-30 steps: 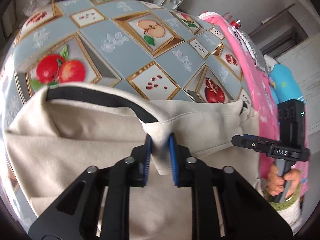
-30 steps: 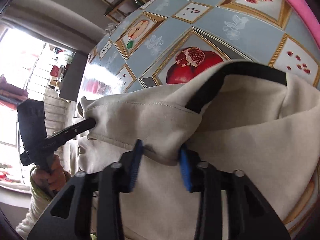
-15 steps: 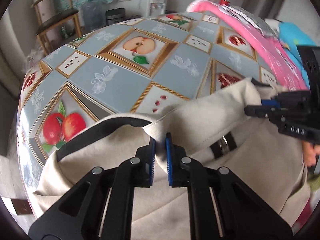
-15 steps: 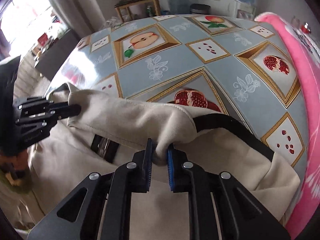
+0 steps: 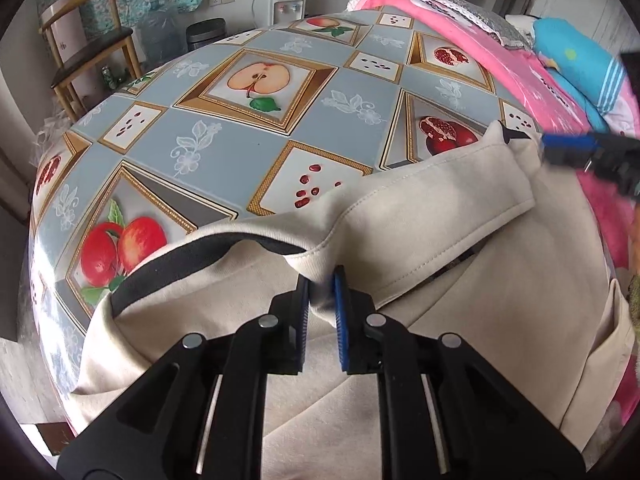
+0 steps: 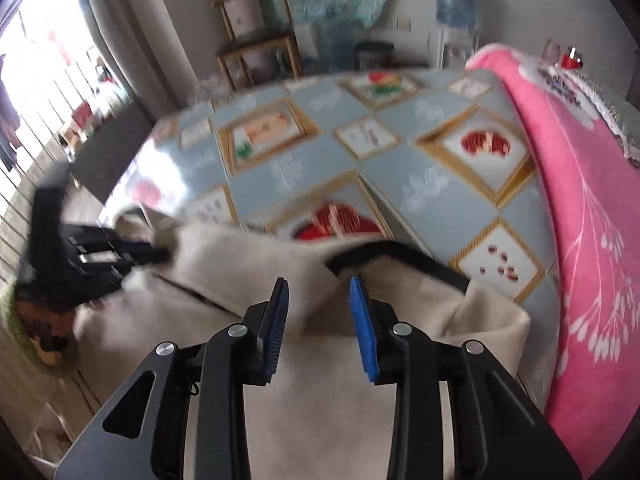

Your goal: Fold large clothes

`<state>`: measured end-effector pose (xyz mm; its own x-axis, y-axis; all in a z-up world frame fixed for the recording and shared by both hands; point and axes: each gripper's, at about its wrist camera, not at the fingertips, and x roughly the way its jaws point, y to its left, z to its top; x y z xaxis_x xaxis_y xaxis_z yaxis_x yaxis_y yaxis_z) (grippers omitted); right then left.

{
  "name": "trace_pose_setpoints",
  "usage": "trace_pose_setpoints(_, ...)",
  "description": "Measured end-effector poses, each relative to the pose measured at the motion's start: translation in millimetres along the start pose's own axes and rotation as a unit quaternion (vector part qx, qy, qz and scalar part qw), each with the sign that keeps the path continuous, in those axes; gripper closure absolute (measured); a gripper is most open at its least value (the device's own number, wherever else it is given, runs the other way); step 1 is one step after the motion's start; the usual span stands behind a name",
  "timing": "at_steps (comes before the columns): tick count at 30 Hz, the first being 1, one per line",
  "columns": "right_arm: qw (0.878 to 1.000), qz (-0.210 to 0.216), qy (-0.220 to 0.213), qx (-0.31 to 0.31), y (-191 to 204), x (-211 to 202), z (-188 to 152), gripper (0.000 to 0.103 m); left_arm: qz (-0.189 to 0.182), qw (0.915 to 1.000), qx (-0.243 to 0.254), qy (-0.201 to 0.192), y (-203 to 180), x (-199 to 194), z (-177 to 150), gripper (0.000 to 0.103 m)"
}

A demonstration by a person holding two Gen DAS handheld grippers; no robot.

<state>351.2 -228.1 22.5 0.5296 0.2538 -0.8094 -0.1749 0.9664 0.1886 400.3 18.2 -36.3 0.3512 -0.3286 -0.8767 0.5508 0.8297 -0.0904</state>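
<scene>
A large cream garment (image 5: pixel 440 220) with a black band (image 5: pixel 192 256) lies over the near part of the fruit-patterned table (image 5: pixel 240 140). My left gripper (image 5: pixel 322 284) pinches a folded edge of it; the jaws are easing open a little but the pads still press the cloth. In the right wrist view it shows blurred at the left (image 6: pixel 160 254). My right gripper (image 6: pixel 318 284) hangs above the garment (image 6: pixel 320 400) with its jaws opening and nothing pressed between them. In the left wrist view its tips (image 5: pixel 548 148) sit just off the garment's far corner.
A pink blanket (image 5: pixel 500 52) and blue bedding (image 5: pixel 576 60) pile along the table's right side. Beyond the table stand a wooden chair (image 5: pixel 88 48), a dark bin (image 5: pixel 206 34) and a water dispenser (image 5: pixel 280 0). A bright window (image 6: pixel 36 100) is at the left.
My right gripper has let go of the cream fold, spread its jaws and risen. The left gripper keeps its pinch and has rolled, and the folded edge now lies farther onto the table.
</scene>
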Motion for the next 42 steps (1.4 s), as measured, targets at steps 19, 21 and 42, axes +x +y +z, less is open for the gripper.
trace_pose_setpoints(19,0.993,0.09,0.054,-0.048,73,82,-4,0.071,-0.052,0.9922,-0.071,-0.088,13,-58,11,0.09)
trace_pose_setpoints(21,0.994,0.081,0.051,-0.06,77,83,-5,0.071,-0.059,0.9957,-0.038,-0.06,-15,-42,12,0.089)
trace_pose_setpoints(42,0.997,0.07,0.044,-0.008,-5,25,-2,0.072,-0.052,0.9945,-0.081,-0.041,-16,-1,-5,0.091)
